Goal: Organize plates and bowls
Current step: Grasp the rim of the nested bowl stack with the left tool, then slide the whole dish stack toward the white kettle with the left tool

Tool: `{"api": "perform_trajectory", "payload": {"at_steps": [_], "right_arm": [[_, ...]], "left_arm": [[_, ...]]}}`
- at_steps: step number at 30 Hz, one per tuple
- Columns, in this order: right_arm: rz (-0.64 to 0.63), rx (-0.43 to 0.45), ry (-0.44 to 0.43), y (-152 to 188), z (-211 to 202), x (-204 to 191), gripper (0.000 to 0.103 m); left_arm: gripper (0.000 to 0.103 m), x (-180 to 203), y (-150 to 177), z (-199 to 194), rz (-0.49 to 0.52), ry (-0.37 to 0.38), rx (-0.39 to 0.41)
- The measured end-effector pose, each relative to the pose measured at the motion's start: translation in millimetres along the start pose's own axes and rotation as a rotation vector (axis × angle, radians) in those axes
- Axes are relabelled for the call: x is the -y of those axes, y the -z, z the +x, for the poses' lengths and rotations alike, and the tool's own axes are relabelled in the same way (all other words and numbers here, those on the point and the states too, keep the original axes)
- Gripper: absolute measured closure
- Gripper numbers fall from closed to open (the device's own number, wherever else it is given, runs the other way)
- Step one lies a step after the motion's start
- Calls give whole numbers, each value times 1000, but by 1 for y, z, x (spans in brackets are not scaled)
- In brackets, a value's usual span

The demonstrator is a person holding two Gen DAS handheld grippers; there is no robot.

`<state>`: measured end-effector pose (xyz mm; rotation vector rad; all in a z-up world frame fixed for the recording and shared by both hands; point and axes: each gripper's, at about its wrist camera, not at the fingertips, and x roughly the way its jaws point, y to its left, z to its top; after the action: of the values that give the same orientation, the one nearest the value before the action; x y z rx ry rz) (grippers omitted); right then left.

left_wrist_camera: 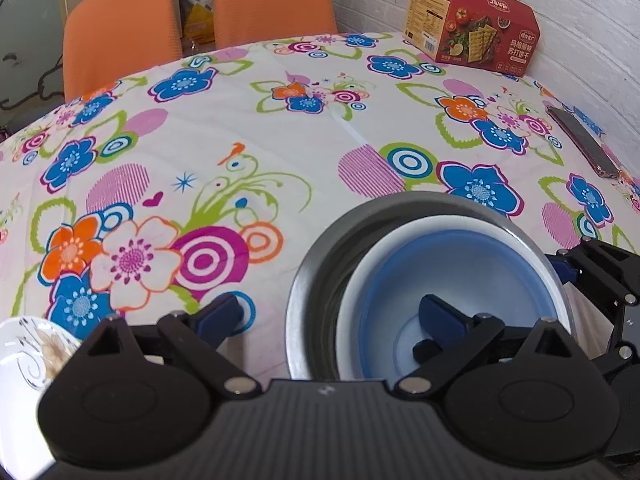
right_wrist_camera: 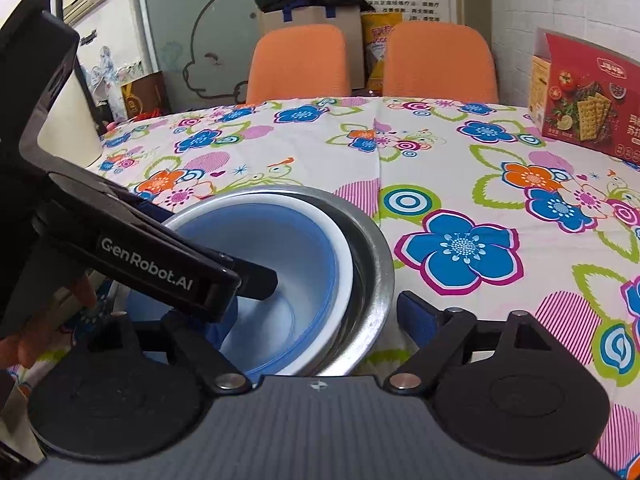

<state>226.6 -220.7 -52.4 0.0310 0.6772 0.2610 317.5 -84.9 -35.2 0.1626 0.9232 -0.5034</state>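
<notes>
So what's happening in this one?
A person with a gripper in each hand is stacking dishes on a floral tablecloth. A blue-and-white bowl sits nested, off-centre, inside a steel bowl. The left gripper is open, one finger inside the blue bowl. The right gripper is open around the stack. A patterned dish waits nearby.

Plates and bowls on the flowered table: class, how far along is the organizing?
Done: the blue-and-white plastic bowl sits nested in the steel bowl. In hand: nothing; both the left gripper and right gripper are open. Left: the patterned white plate lies apart at the table's near edge.
</notes>
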Motion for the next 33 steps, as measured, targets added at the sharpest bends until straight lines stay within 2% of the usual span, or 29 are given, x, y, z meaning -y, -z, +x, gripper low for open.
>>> {"api": "perform_trajectory", "payload": {"at_steps": [2,3,4,6,9,13,16,21,28,33], "right_arm": [[4,-8,-46,-3,0,-1,52],[5,-7,-46,-4,1,-5,51],[1,-9,-32,-4,2,-8,51],[16,-12,-25,-6,2,-10,51],[25,18,-5,-13,-11,-11,49],[-38,114,56,-32,-42,-22,47],[-51,161,51,-40,-59,-32,46],[-95,146,-52,-39,-54,-74,45],[-112,61,-270,-33,-4,-152,45],[-157,14,-329,-36,20,-188,44]], "left_arm": [[25,2,-1,-3,7,24,8],[40,4,-2,-5,3,43,5],[44,6,-4,-6,-10,53,-5],[45,5,-6,-5,-56,44,-17],[47,2,-14,-12,-106,79,-17],[47,11,-30,-44,-102,110,76],[47,14,-32,-71,-103,91,151],[47,-12,0,-105,-135,10,189],[48,-99,67,-128,-301,-148,122],[50,-141,93,-135,-369,-205,111]]}}
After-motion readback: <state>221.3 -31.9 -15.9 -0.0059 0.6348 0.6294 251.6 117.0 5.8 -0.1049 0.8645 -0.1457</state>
